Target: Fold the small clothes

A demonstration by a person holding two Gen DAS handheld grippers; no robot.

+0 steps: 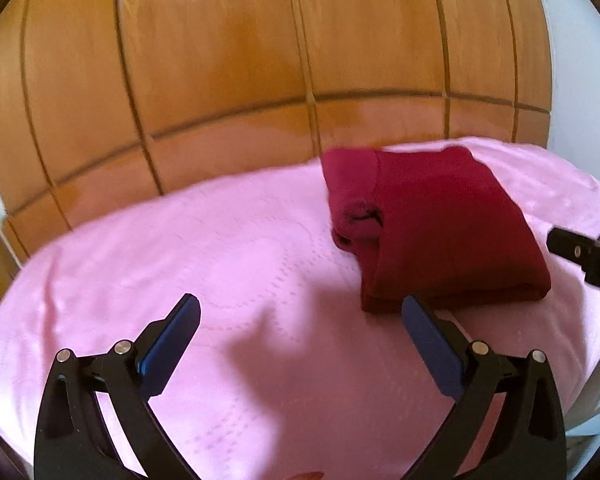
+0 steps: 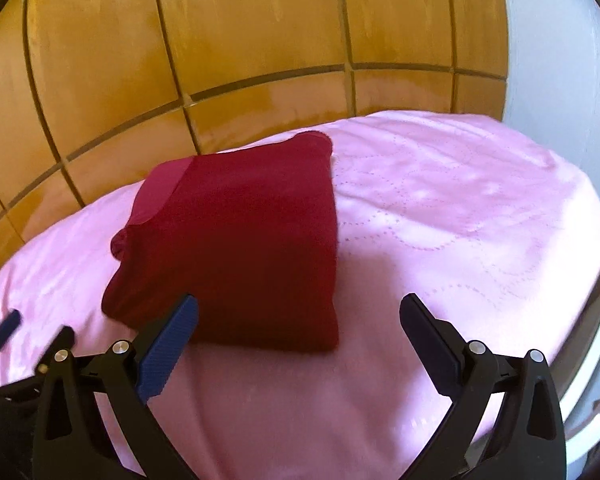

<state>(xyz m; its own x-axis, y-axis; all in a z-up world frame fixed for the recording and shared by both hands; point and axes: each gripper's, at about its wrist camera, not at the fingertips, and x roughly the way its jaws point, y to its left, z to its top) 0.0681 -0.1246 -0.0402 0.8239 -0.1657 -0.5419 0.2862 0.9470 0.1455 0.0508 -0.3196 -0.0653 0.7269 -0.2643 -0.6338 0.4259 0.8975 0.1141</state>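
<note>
A dark red garment (image 1: 436,224) lies folded into a thick rectangle on a pink quilted cover (image 1: 219,248). In the left wrist view it sits at the right, just beyond the right finger. My left gripper (image 1: 300,312) is open and empty, above the cover to the garment's near left. In the right wrist view the garment (image 2: 239,248) lies left of centre, its near edge by my left finger. My right gripper (image 2: 297,314) is open and empty, just in front of the garment. The right gripper's tip shows at the left view's right edge (image 1: 580,254); the left gripper shows at the right view's left edge (image 2: 3,330).
A glossy wooden panelled wall (image 1: 259,60) rises directly behind the cover. A white wall (image 2: 560,60) stands at the right. The cover's edge drops off at the right (image 2: 596,280).
</note>
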